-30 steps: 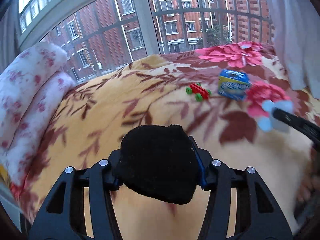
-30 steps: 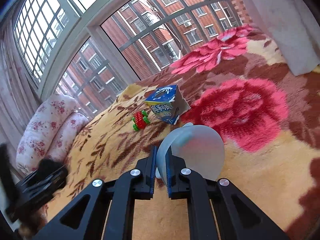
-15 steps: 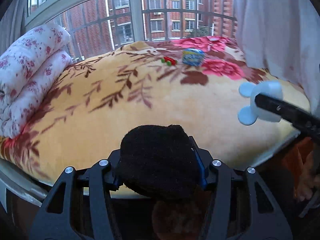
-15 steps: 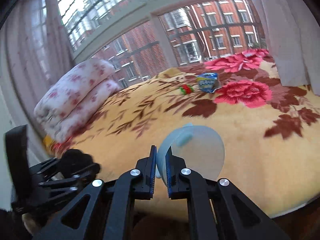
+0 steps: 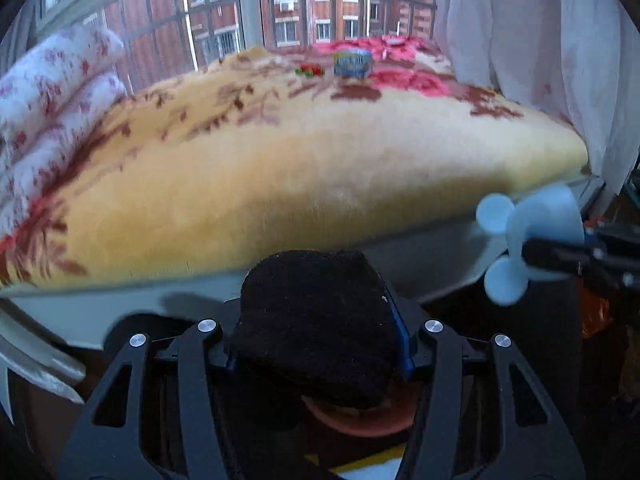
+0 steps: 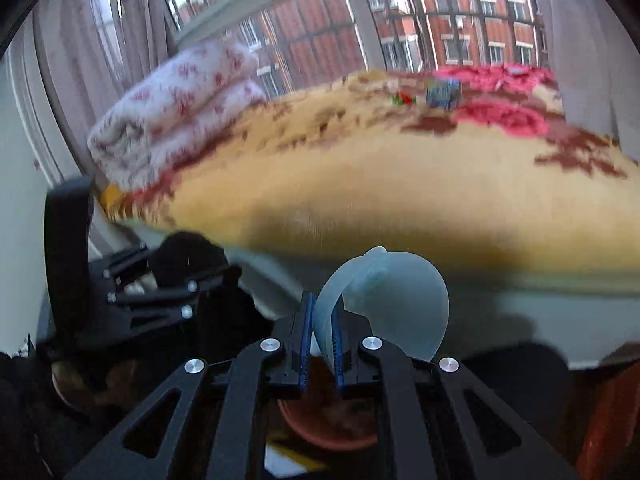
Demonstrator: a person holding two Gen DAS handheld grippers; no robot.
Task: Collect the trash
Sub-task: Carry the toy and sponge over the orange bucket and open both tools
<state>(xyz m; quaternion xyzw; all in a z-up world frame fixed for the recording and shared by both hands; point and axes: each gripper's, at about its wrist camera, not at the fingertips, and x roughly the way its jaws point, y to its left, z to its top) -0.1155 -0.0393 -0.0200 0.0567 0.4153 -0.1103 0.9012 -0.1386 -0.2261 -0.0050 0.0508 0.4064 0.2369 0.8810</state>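
Your left gripper (image 5: 320,344) is clamped on the black sock (image 5: 316,320) (soft, light, won't slip). Right gripper (image 6: 322,344) pinches the thin blue piece (image 6: 384,304) by its edge; it flexes, so don't squeeze harder. Both hang over the red bin (image 6: 328,424), off the bed (image 6: 400,184).

Bed (image 5: 280,168) bears carton (image 5: 353,63) (toy (image 5: 309,71) beside), quilt (image 5: 52,92).

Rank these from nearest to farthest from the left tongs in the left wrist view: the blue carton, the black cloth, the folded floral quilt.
1. The black cloth, clamped in the left tongs.
2. The folded floral quilt, at the left edge of the bed.
3. The blue carton, far across the blanket near the window, with the small red and green toy just to its left.
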